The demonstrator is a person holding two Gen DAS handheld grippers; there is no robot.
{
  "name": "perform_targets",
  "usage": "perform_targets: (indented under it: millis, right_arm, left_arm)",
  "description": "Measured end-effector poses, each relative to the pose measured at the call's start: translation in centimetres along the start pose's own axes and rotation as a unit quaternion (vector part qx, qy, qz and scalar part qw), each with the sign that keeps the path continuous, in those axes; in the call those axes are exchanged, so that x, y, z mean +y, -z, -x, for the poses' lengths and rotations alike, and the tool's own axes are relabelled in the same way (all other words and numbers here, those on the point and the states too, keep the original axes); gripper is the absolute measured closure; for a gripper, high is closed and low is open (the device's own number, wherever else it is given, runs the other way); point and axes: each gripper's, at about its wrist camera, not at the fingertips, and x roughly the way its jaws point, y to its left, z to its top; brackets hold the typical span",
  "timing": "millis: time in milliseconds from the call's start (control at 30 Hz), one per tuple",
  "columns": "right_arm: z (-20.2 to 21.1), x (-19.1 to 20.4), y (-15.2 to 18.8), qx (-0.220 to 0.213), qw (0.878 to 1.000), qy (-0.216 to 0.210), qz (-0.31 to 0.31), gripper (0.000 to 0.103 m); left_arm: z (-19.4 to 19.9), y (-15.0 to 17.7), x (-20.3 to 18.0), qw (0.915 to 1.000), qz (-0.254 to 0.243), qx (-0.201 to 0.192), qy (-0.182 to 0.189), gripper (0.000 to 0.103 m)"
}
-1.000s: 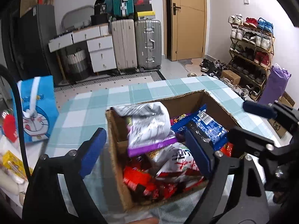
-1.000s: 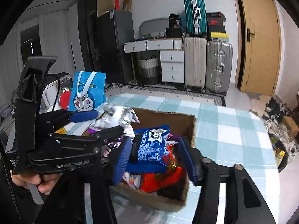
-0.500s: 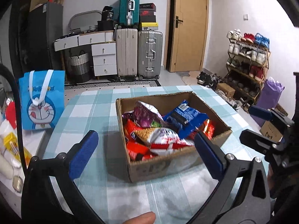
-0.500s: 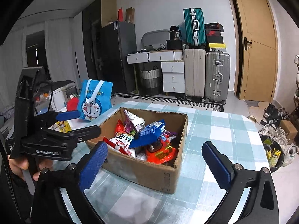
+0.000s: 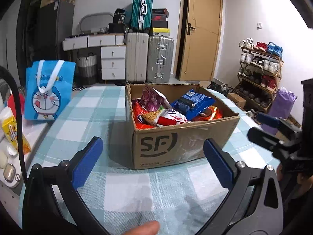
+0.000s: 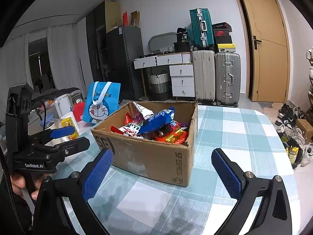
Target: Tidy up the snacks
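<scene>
Checked cloth [image 5: 93, 109] covers the table; the box [image 5: 183, 143], full of snacks [image 5: 176, 107], sits at frame centre. Both the left gripper [image 5: 152, 160] and right gripper [image 6: 162, 168] gape empty, jaws just opened. Probably best to choose one top packet and close gently.

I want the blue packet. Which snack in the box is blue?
The blue packet with a white barcode label, lying on top in the cardboard box; the others are red, orange or purple.
</scene>
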Motion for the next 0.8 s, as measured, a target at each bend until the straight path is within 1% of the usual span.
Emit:
perform_targets:
  millis: [200,400,800]
  right_arm:
    - [0.5,-0.4,0.8,-0.024,1.0,0.0,-0.002,0.0]
    - [0.9,-0.5,1.3,-0.045,0.999,0.004,0.004,0.0]
    - [0.7,-0.2,2.0,-0.044,0.999,0.017,0.017,0.0]
  left_arm:
    - [-0.7,1.0,0.0,0.9998,0.002,-0.017,-0.002,0.0]
    - [-1.7,1.2,-0.1,0.9996,0.001,-0.026,-0.013,0.001]
    - [-2.4,1.4,-0.2,0.9996,-0.007,-0.023,-0.017,0.001]
